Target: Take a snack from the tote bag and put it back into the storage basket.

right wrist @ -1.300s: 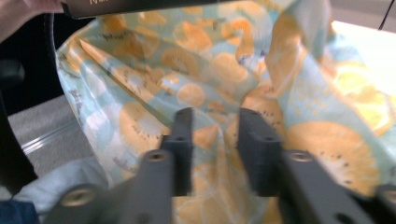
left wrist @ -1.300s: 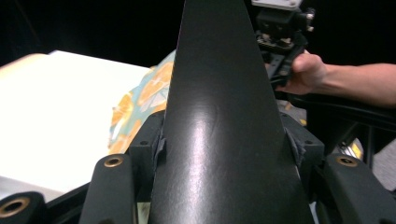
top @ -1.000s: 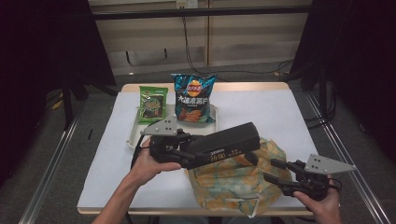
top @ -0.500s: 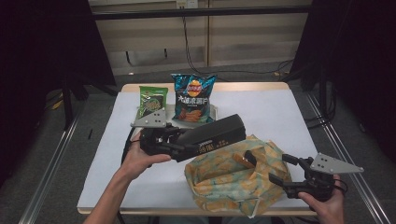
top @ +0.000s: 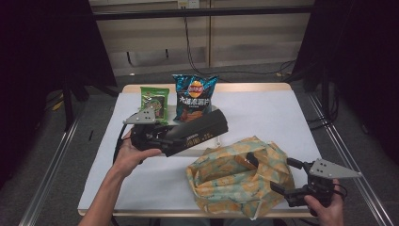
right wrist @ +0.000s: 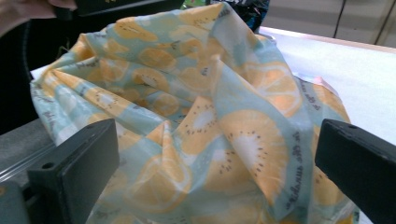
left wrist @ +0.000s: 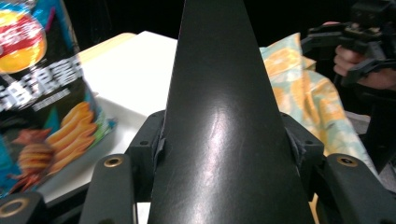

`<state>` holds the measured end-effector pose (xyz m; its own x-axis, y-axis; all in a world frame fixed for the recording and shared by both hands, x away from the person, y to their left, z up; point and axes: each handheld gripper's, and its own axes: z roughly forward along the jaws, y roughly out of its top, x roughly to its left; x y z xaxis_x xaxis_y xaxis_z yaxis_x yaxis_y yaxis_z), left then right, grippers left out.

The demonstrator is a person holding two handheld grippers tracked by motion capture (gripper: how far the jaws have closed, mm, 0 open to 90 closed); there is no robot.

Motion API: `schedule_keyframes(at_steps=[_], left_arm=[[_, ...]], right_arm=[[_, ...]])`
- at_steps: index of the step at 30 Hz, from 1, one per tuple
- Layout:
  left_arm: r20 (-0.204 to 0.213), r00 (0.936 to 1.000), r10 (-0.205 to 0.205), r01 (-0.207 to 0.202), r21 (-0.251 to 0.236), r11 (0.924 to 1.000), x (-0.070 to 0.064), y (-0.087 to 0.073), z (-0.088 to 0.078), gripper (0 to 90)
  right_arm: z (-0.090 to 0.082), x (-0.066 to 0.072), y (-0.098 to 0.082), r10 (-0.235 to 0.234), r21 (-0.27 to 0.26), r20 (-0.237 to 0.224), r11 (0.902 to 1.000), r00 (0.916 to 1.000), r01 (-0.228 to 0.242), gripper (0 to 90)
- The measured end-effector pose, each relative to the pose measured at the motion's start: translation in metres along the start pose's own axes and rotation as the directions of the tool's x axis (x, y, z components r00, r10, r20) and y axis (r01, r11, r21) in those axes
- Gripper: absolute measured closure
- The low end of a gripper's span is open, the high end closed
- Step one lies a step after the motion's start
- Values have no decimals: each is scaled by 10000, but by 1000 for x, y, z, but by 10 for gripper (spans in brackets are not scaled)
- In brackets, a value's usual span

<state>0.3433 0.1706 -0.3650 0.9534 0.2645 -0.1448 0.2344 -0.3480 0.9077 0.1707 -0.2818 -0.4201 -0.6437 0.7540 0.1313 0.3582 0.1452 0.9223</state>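
Observation:
A long black package with gold lettering [top: 197, 132] hangs level over the table's middle, with my left gripper [top: 157, 135] shut on its left end. In the left gripper view the package [left wrist: 219, 116] runs up between the two jaws of that gripper [left wrist: 229, 186]. A soft bag printed with yellow citrus slices [top: 230, 176] slumps at the front of the table. My right gripper [top: 276, 178] sits at the bag's right edge. In the right gripper view the right gripper [right wrist: 217, 170] has just been opening its jaws, which stand wide apart around loose bag fabric [right wrist: 201, 116] without pressing it.
A blue crisp bag [top: 194, 96] and a green snack packet [top: 154, 101] stand at the back of the white-covered table [top: 268, 113]. The crisp bag [left wrist: 37, 98] lies close to the left of the package. Dark curtains flank the table, and metal rails run along the floor.
The left hand has carried the black package left and back, off the bag and towards the snacks. The right gripper's jaws have spread wide off the bag fabric.

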Motion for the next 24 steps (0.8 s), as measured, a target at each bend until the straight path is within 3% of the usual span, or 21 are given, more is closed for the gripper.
schedule_keyframes(at_steps=[4,12,21,24], left_arm=[[-395,9991,-121,124,71,9999,13,-4,-4,434],[-909,9955,-279,345,712,9969,39,-17,2,434],[-764,9970,-108,226,1555,9876,50,-32,17,434],[-899,9957,-205,359,1735,9842,53,-35,20,434]], right_arm=[[1,-1,-1,77,64,-38,10000,10000,-77,12],[2,-3,-3,151,230,-10,9996,9999,-151,15],[1,-3,-2,33,236,-53,9997,10000,-32,14],[1,-4,-3,115,254,-5,9996,9999,-115,10]])
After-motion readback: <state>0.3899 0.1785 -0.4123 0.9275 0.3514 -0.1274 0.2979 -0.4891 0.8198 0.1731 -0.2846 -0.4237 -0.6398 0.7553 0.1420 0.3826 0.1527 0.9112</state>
